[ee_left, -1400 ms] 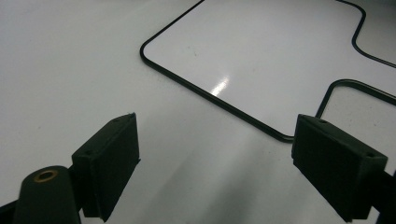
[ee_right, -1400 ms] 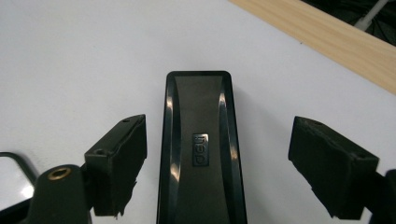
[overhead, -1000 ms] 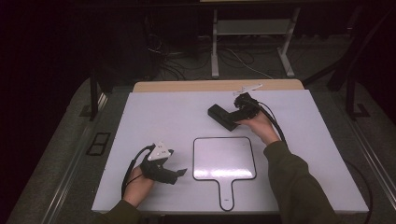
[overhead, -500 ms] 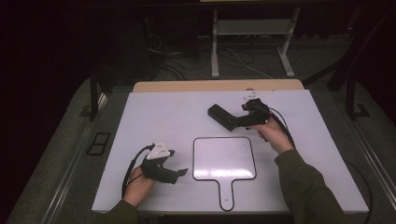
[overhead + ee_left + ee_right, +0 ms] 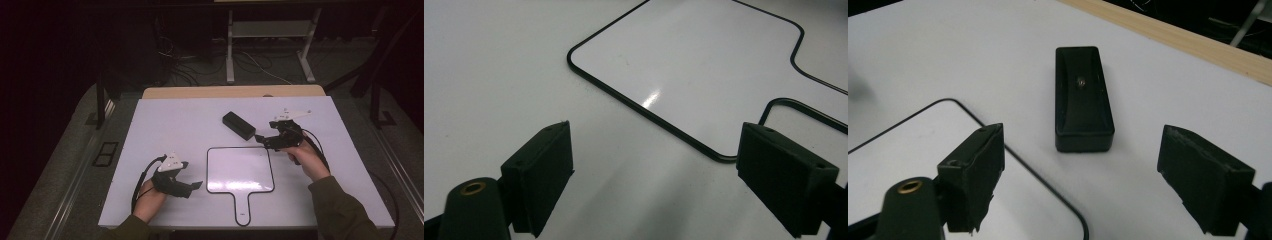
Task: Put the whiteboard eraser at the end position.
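Observation:
A black rectangular block (image 5: 239,125) lies on the white table (image 5: 170,125) at mid-back; in the right gripper view the block (image 5: 1083,100) lies flat ahead of the jaws, untouched. My right gripper (image 5: 261,139) (image 5: 1080,180) hovers just right of it, open, with nothing between its pads. A small white board with a black rim and handle (image 5: 240,170) lies flat in the middle near the front. My left gripper (image 5: 194,189) (image 5: 654,170) rests open on the table just left of the board (image 5: 704,65), pointing at its near corner.
A wooden strip (image 5: 230,92) runs along the table's far edge. Beyond it stand a metal frame (image 5: 270,35) and loose cables on the dark floor. Bare white surface lies left of the block and right of the board.
My right gripper has drawn back to the right and toward the person, away from the black block, which stays on the table. The left gripper has not moved.

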Action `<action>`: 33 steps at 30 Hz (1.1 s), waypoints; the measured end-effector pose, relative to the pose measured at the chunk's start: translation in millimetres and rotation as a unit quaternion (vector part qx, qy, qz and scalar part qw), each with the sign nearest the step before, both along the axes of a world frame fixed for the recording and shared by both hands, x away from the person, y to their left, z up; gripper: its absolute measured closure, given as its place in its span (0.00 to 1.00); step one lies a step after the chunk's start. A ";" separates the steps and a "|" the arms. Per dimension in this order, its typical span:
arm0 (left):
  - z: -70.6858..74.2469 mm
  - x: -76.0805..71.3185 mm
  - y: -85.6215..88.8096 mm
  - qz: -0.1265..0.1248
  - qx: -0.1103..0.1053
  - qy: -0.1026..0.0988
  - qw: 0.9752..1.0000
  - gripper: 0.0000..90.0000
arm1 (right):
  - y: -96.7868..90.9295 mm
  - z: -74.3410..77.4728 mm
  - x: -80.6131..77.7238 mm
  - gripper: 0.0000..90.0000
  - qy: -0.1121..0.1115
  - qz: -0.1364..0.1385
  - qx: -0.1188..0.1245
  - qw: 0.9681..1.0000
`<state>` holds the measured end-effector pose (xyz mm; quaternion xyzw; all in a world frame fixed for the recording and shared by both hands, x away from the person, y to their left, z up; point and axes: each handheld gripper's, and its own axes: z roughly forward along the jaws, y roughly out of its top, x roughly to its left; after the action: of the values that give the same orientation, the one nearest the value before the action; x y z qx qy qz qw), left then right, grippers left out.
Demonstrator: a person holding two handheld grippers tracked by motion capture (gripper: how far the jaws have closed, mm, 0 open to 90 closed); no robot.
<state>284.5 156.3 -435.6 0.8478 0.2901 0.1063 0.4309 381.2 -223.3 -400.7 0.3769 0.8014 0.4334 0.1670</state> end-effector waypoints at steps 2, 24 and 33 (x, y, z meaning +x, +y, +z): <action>0.0 -0.4 -0.3 0.000 0.000 -0.001 1.000 0.16 | -4.2 -2.6 -5.6 0.20 0.002 0.002 0.003 1.000; 0.4 -3.0 2.0 -0.002 -0.003 -0.002 1.000 0.16 | -49.9 -18.4 -70.4 0.19 -0.011 0.011 0.011 1.000; 0.0 -2.8 2.5 -0.002 -0.005 -0.002 1.000 0.16 | -61.3 -23.1 -93.2 0.19 -0.018 0.014 0.029 0.999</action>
<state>281.8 158.8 -435.6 0.8461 0.2881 0.1060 0.4357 288.0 -284.7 -423.8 0.3619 0.7908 0.4655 0.1645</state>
